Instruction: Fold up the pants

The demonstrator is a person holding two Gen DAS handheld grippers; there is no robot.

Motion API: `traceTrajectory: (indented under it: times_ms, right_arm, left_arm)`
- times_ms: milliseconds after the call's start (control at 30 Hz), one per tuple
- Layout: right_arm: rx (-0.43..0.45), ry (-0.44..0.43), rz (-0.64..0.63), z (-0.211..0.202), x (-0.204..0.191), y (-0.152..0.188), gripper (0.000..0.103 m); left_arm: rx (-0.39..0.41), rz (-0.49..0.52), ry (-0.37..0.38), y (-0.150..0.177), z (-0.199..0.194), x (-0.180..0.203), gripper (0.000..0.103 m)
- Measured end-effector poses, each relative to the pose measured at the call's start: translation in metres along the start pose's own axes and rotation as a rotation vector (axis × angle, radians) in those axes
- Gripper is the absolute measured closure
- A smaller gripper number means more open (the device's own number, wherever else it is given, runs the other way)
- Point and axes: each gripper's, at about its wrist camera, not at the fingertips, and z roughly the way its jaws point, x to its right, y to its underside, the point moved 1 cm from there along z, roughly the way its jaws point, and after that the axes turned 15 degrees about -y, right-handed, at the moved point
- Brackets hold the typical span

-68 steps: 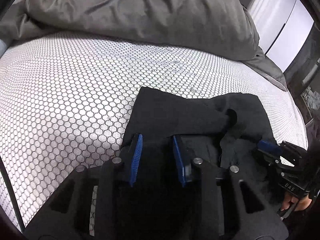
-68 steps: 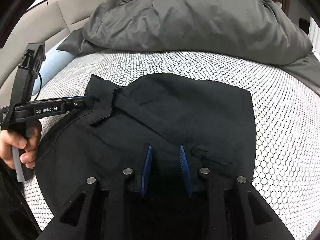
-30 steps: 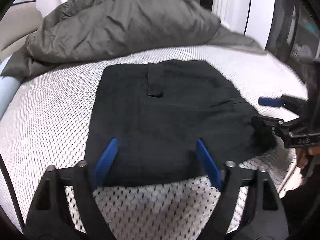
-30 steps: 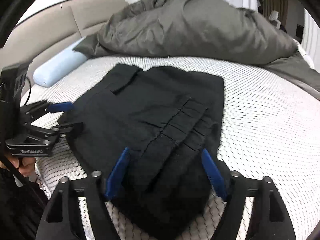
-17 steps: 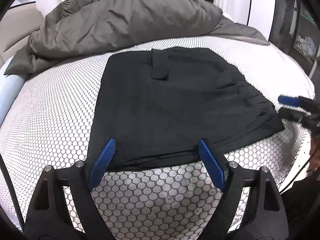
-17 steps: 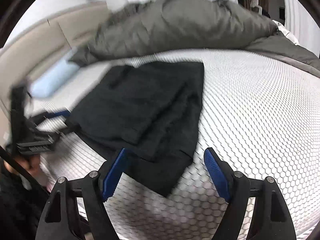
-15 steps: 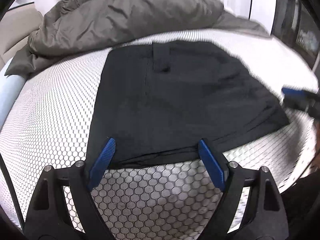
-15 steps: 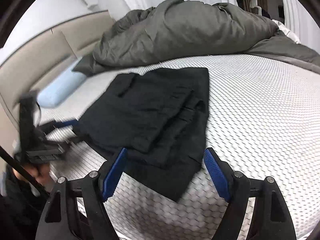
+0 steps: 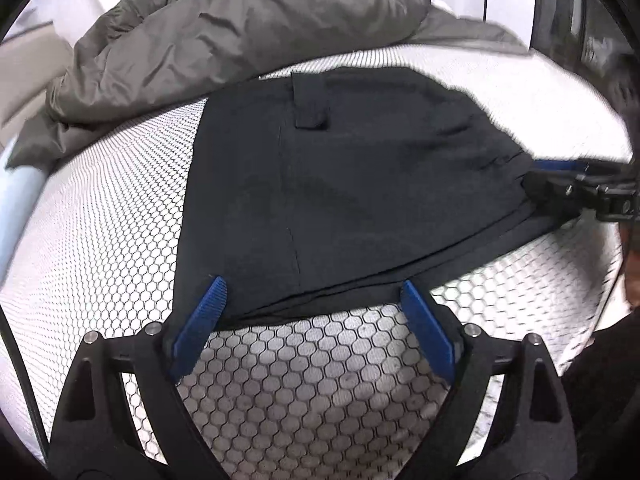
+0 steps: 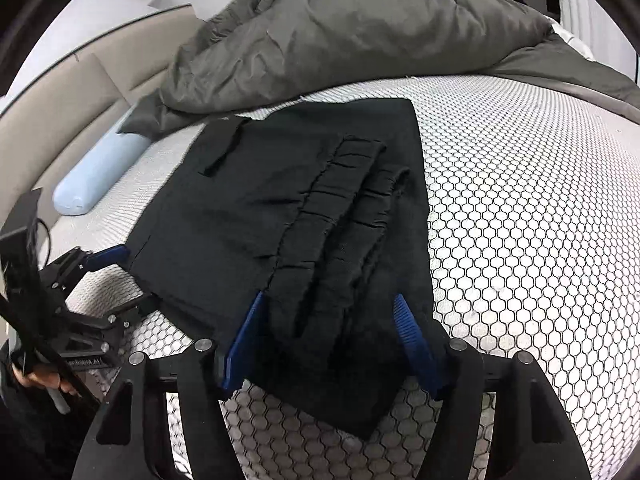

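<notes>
On the bed's honeycomb mattress (image 10: 520,208) lie the folded black pants (image 10: 288,208). Right claw (image 10: 326,320), jaws just closing, straddles the gathered waistband unclamped; left claw (image 9: 310,298) gapes at the near edge. Uneven pinching could drag layers apart. Grey duvet (image 10: 360,28) and blue bolster (image 10: 100,172) crowd behind.

pants (image 10: 304,216) on mattress (image 10: 520,220) | duvet (image 10: 360,28) behind | bolster (image 10: 100,172) left

No text, label or number is legible anywhere.
</notes>
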Motion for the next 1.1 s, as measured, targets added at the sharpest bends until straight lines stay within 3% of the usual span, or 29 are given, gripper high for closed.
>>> traceTrajectory:
  times_ms: [133,233,300,367,467,533,667,800,900,1000,1067,1100]
  right_arm:
    - [0.066,-0.071,0.031,-0.025,0.011,0.002,0.034]
    - [0.107,-0.09,0.126,-0.041,0.037,0.007,0.035]
    - [0.119,-0.117,0.211,-0.045,0.057,0.01,0.046]
    - [0.122,-0.156,0.275,-0.042,0.071,0.01,0.06]
    - [0.118,-0.17,0.291,-0.037,0.077,0.007,0.074]
    - [0.08,-0.195,0.276,-0.028,0.073,0.004,0.086]
    - [0.035,-0.101,0.172,-0.029,0.052,0.006,0.089]
    - [0.048,-0.096,0.152,-0.046,0.042,0.012,0.089]
    - [0.005,-0.137,0.209,-0.046,0.049,0.021,0.072]
    - [-0.013,-0.151,0.216,-0.036,0.049,0.019,0.07]
    - [-0.018,-0.129,0.197,-0.029,0.045,0.018,0.086]
    - [-0.021,-0.118,0.176,-0.029,0.041,0.018,0.09]
  left_arm:
    - [0.034,-0.198,0.064,-0.005,-0.014,-0.045,0.015]
    - [-0.037,-0.331,0.025,-0.004,0.005,-0.078,0.016]
    - [-0.167,-0.417,-0.002,0.003,0.034,-0.092,0.024]
    - [-0.201,-0.47,0.06,0.007,0.045,-0.097,0.029]
    - [-0.179,-0.468,0.087,0.001,0.046,-0.095,0.045]
    - [-0.18,-0.457,0.082,-0.001,0.047,-0.092,0.045]
    - [-0.174,-0.44,0.063,-0.001,0.045,-0.089,0.045]
    - [-0.175,-0.443,0.067,0.003,0.042,-0.087,0.045]
    - [-0.172,-0.436,0.055,0.004,0.037,-0.087,0.045]
    - [-0.168,-0.434,0.047,0.003,0.038,-0.086,0.044]
    - [-0.167,-0.433,0.044,0.003,0.039,-0.086,0.044]
    - [-0.165,-0.436,0.043,0.003,0.038,-0.086,0.044]
